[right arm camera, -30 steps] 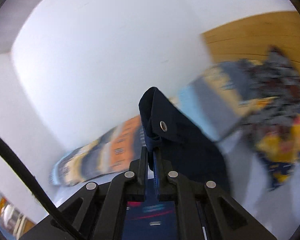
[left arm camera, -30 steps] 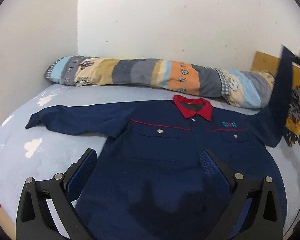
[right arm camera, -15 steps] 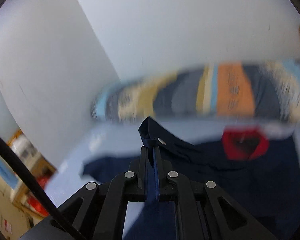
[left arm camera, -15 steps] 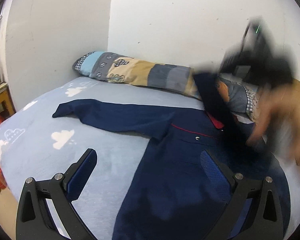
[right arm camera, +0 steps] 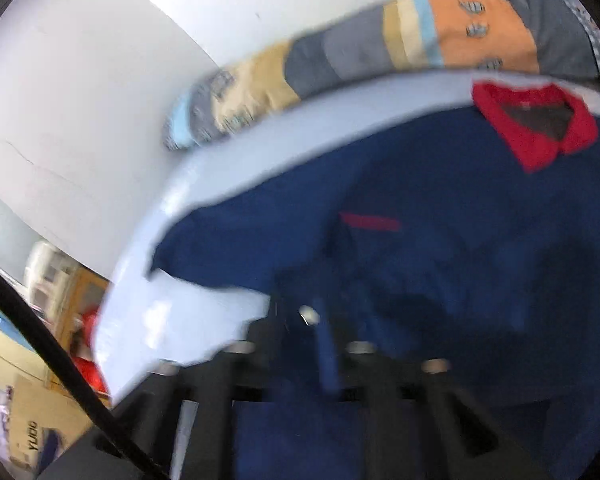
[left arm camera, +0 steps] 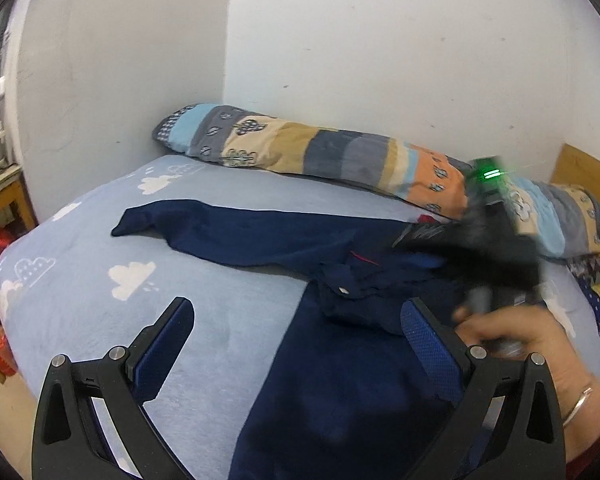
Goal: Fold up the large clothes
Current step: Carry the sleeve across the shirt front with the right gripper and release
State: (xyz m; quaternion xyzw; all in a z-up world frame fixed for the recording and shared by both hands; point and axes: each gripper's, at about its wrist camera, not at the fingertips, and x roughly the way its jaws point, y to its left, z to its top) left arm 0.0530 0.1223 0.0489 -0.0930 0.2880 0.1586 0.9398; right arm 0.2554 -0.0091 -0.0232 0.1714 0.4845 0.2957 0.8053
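Sleeve folding across jacket: right gripper jaws pinch cuff, left gripper gapes idle; next, release.

The right gripper, blurred, pinches a cuff over the navy jacket.

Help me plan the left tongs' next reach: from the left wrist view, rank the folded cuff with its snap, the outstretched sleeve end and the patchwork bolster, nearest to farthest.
1. Folded cuff, just ahead, right of centre.
2. Outstretched sleeve end, farther off, to the left.
3. Patchwork bolster, farthest, along the back wall.
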